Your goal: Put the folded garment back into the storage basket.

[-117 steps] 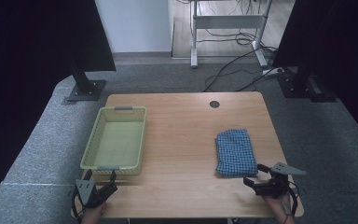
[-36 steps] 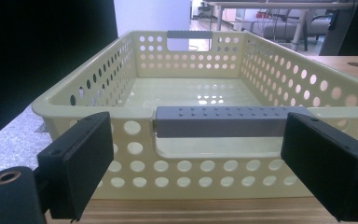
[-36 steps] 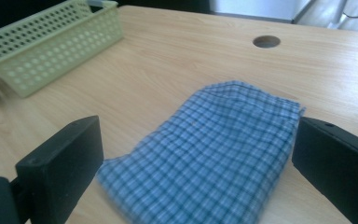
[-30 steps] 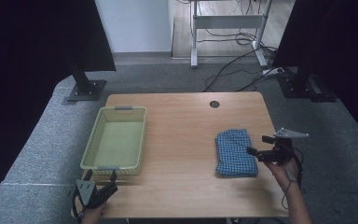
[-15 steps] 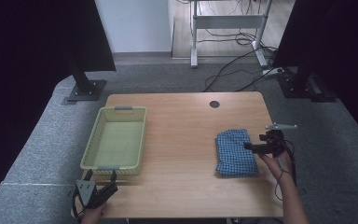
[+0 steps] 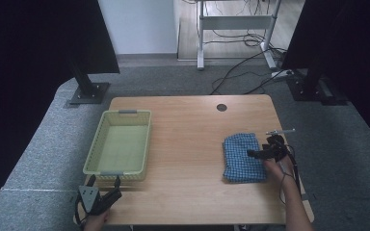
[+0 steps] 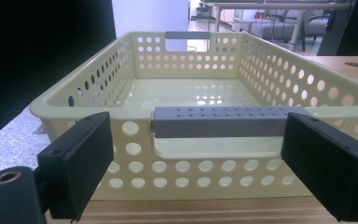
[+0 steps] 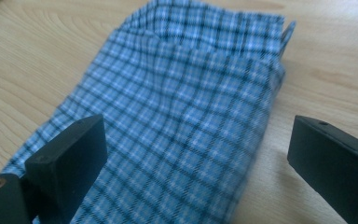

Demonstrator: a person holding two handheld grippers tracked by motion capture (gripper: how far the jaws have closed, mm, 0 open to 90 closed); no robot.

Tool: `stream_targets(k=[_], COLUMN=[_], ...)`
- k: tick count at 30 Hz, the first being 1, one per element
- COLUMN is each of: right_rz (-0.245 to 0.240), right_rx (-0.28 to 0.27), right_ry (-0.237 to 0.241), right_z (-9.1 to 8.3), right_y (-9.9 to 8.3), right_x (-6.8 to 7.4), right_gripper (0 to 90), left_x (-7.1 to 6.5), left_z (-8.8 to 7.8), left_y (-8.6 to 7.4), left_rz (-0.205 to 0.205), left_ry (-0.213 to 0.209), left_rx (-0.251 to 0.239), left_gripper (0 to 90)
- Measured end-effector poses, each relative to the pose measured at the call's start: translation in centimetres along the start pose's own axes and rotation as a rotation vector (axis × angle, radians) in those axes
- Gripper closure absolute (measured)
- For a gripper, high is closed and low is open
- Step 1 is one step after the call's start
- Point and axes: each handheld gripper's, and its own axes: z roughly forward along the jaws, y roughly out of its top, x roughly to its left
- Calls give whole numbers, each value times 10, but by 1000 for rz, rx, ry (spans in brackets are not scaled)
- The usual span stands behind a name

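Right gripper (image 6: 255,154) hung with its jaws spread wide over the right part of the folded blue checked cloth (image 6: 241,157), which lay flat on the right half of the table (image 6: 192,144). Soft, light and limp, it would likely sag, so a pinch on its right-hand edge looked best. Farther off, the left gripper (image 6: 103,190) sat gaping before the yellow basket (image 6: 120,115).

Your left tongs (image 6: 103,197) and right tongs (image 6: 254,154) are black, each with two flat rectangular pads (image 7: 81,156) marked by small screw holes. A dark cable trails from the right one along your bare forearm (image 6: 296,207).
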Motion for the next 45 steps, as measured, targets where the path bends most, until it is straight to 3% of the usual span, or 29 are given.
stream_targets(k=[8,14,19,22,26,29,34,40,45], right_rz=[-9,-32,-38,-84,-97,-90,-54,-55,-48], right_rx=[68,70,80,107,125,114,85,52,-24], right_ry=[-31,-53,-71,-85,-98,-81,-69,-35,31], right_z=[14,17,18,18,18,17,13,4,-12], right_y=[-3,-2,-2,-3,-2,-4,-4,1,12], right_x=[-3,3,8,16,22,24,25,33,43], right_gripper=[70,152,154,285,425,558,680,708,713], left_x=[0,0,0,0,0,0,0,0,0], left_z=[1,0,0,0,0,0,0,0,1], left_y=[0,0,0,0,0,0,0,0,0], left_rz=[1,2,1,2,2,3,-2,-1,0], left_ry=[-1,0,-3,-3,-3,-4,-4,-3,0], left_rx=[7,7,6,6,3,2,5,6,7], left_gripper=[92,92,92,92,92,92,92,92,92])
